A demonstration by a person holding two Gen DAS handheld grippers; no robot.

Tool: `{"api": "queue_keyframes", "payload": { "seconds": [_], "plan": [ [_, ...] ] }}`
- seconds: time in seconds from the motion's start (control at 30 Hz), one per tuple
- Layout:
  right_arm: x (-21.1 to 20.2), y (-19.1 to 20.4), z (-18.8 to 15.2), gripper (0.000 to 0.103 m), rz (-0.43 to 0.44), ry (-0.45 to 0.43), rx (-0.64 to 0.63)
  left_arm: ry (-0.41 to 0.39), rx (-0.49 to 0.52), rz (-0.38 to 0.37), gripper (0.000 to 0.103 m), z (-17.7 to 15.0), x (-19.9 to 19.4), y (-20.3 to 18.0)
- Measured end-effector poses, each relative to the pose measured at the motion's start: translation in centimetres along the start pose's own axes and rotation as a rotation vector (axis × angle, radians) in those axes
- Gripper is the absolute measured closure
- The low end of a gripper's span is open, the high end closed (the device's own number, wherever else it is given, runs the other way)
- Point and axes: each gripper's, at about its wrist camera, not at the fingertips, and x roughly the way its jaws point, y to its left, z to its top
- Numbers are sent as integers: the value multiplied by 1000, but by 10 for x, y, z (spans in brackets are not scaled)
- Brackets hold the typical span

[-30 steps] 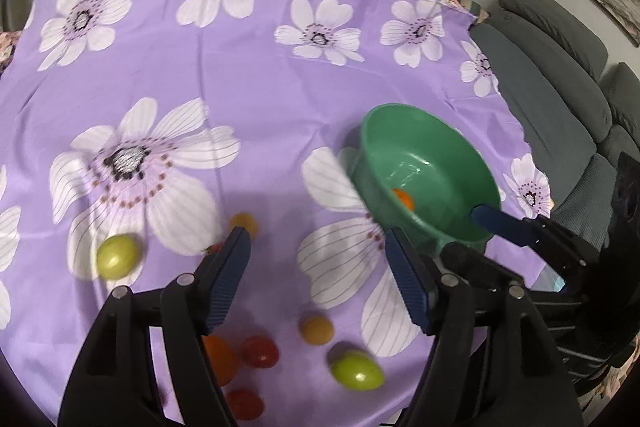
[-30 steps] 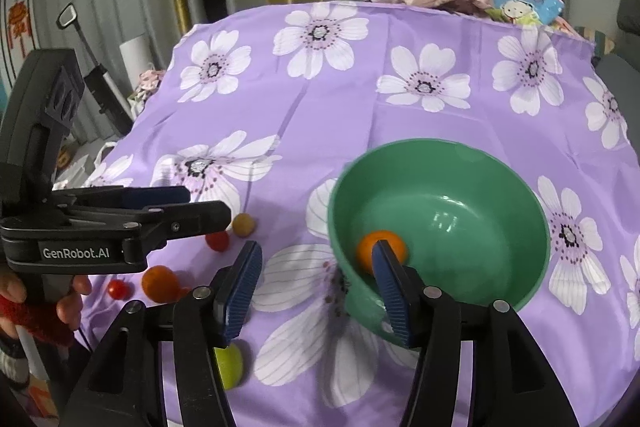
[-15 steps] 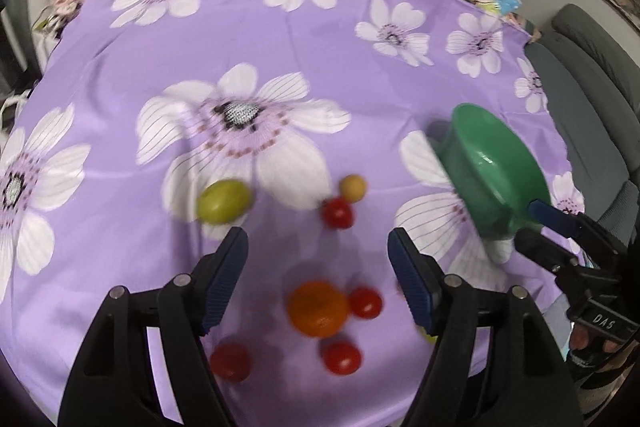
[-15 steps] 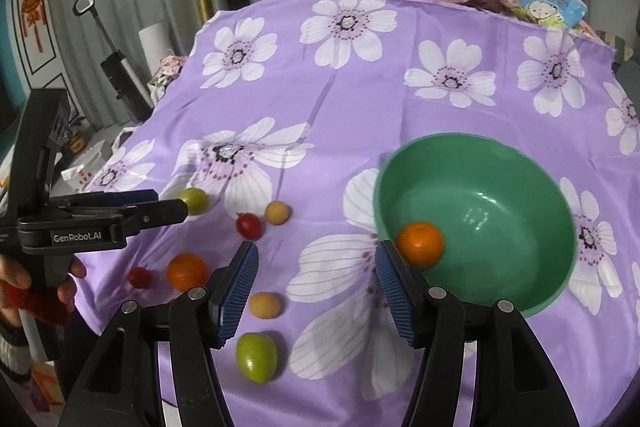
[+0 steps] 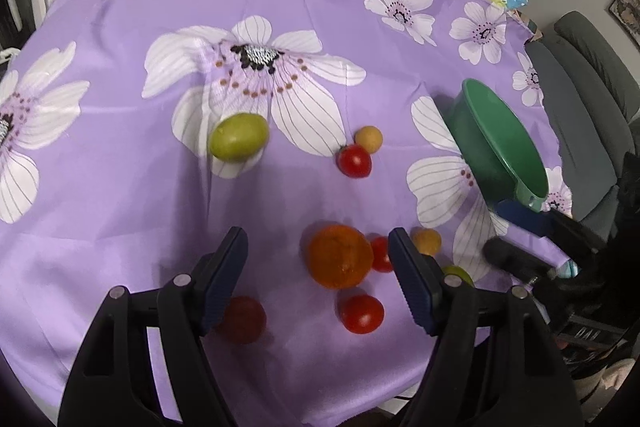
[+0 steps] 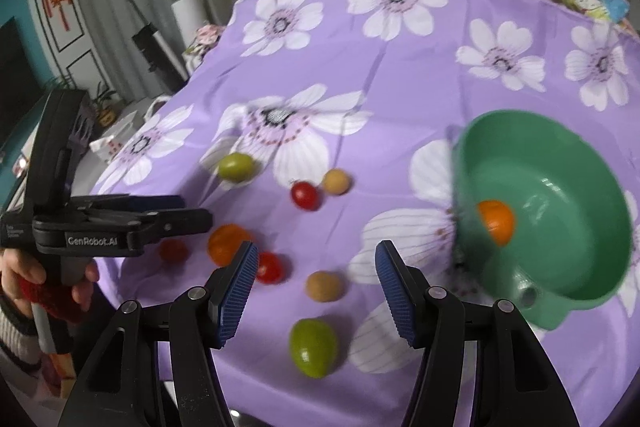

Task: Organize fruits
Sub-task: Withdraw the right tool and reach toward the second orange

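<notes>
Fruit scattered, bowl at 3 o'clock

Left gripper (image 5: 318, 255) spread wide, empty, over the orange (image 5: 340, 255); take it across its middle: firm, round, liable to roll. Tomato (image 5: 361, 313) at 6 o'clock: soft, squeeze lightly. Right gripper (image 6: 316, 267) gaping, empty, above green fruit (image 6: 313, 347). Green bowl (image 6: 592, 291) holds one orange fruit (image 6: 496, 221).

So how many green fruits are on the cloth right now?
2. One green fruit lies on the big flower print at the far left of the scattered fruit; the other sits near the table's front edge, between the right tongs.
</notes>
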Motion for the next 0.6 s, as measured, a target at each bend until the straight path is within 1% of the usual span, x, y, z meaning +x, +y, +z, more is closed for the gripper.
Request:
{"api": "queue_keyframes", "payload": {
  "seconds": [0.2, 0.37, 0.5, 0.53, 0.6],
  "plan": [
    [21, 18, -6, 42, 78, 73, -26, 25, 3, -30, 31, -3, 5, 2],
    [32, 31, -8, 42, 129, 98, -56, 37, 2, -54, 32, -5, 7, 6],
    [40, 35, -8, 42, 168, 119, -46, 43, -3, -66, 32, -7, 8, 9],
    [42, 36, -8, 42, 181, 121, -44, 44, -4, -69, 32, -7, 8, 10],
    [45, 38, -8, 47, 205, 125, -42, 48, -6, -78, 32, -7, 9, 10]
  ]
}}
